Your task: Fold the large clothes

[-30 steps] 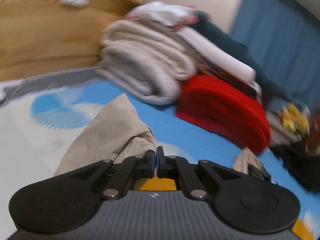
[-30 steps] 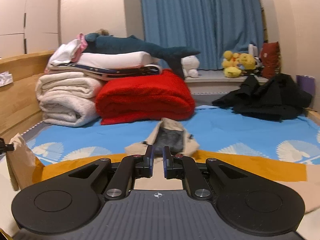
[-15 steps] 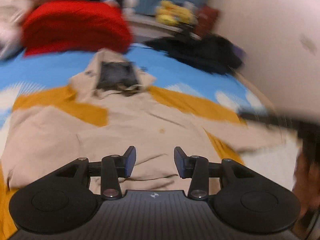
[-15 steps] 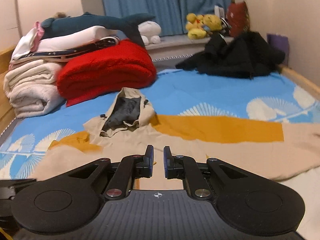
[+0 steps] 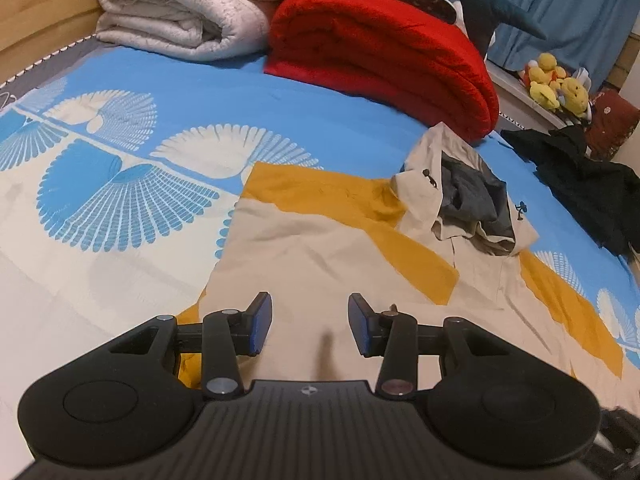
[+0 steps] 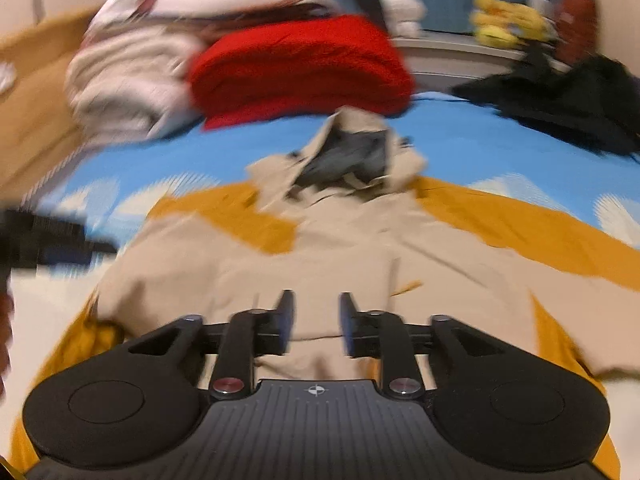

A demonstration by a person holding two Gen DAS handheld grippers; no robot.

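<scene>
The work surface is a bed with a blue-and-white fan-patterned sheet (image 5: 120, 184). A wooden bed frame (image 5: 36, 4) borders it on the left; a blue curtain (image 5: 572, 4) hangs behind. One beige-and-mustard hooded jacket (image 5: 320, 248) lies spread flat across the sheet, hood (image 5: 468, 196) toward the stacked bedding. At the far edge sit one red blanket (image 5: 380, 52) and one cream folded quilt (image 5: 180, 12), touching. One black garment (image 5: 580, 168) lies at the right. Bare sheet lies left of the jacket.

The left gripper (image 5: 310, 322) is spread wide above the jacket body, holding nothing. The right gripper (image 6: 316, 322), motion-blurred, is parted, empty.
</scene>
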